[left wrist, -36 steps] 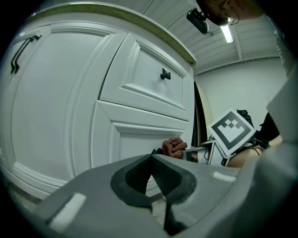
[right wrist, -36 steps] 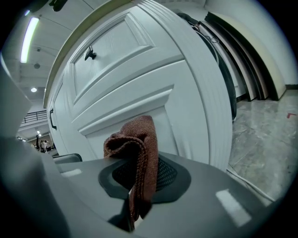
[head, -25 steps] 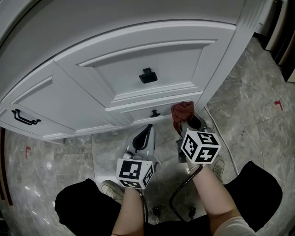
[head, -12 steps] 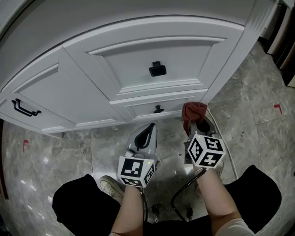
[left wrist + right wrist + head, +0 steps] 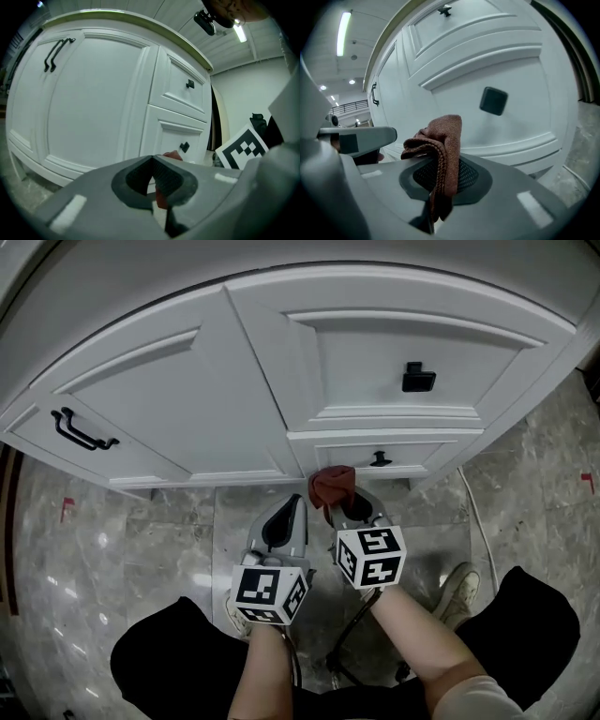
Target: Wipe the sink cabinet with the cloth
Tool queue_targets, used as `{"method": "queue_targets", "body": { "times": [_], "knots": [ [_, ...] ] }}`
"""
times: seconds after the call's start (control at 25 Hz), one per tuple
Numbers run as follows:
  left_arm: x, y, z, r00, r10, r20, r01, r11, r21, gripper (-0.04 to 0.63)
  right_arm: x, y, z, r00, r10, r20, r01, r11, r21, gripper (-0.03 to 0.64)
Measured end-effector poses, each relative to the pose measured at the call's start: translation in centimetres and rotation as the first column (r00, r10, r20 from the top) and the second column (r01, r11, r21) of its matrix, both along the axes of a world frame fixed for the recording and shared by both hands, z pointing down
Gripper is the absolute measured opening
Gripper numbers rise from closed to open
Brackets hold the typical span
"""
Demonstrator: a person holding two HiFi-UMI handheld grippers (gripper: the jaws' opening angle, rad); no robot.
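The white sink cabinet (image 5: 234,399) fills the upper head view, with a door on the left and two drawers on the right. My right gripper (image 5: 339,499) is shut on a reddish-brown cloth (image 5: 332,484), held low against the cabinet near the bottom drawer's left end. In the right gripper view the cloth (image 5: 440,145) bunches above the closed jaws of the right gripper (image 5: 436,187), just in front of the drawer's black knob (image 5: 493,101). My left gripper (image 5: 284,521) hangs beside it, shut and empty, its jaws meeting in the left gripper view (image 5: 152,173).
A black bar handle (image 5: 82,430) is on the cabinet door, a square knob (image 5: 418,378) on the upper drawer, a small knob (image 5: 380,459) on the lower one. Grey marble floor (image 5: 141,540) lies below. The person's shoe (image 5: 459,587) and a white cable (image 5: 478,521) lie at right.
The right gripper with the cloth has shifted left along the cabinet's lower edge, from the right corner to left of the lower drawer knob. The head view has swung right.
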State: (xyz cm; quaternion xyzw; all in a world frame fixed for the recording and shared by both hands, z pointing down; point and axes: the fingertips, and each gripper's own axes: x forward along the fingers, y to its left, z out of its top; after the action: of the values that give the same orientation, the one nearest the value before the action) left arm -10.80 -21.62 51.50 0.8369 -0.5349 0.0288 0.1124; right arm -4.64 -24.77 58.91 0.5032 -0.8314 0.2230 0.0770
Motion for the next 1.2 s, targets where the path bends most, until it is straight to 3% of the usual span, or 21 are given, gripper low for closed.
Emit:
{"method": "queue_targets", "body": {
  "times": [0.24,0.44,0.72,1.2],
  "knots": [
    [-4.5,-0.8,-0.4,0.995,-0.091,-0.046,0.092,0.996,0.003,0.000,-3.9,-1.5,0.7,1.000,-0.028,0.004,0.028,1.000,0.009,0.081],
    [-3.7,-1.1,0.0,0.997,-0.060,-0.054,0.060,0.998,0.001,0.000,-3.6,-2.0,0.9,1.000,-0.027,-0.007,0.028,0.999,0.017,0.083],
    [-2.1,-1.5,-0.1,0.997,-0.037,-0.066,0.038,0.999,0.006,0.000,0.2,-2.2,2.0,0.998,0.025,-0.051,-0.024,1.000,0.009,0.086],
    [3.8,-2.3,0.1,0.997,0.040,-0.061,-0.040,0.999,0.002,0.000,8.0,-2.2,1.6,0.992,0.120,-0.041,-0.121,0.993,-0.004,0.086]
  ]
}}
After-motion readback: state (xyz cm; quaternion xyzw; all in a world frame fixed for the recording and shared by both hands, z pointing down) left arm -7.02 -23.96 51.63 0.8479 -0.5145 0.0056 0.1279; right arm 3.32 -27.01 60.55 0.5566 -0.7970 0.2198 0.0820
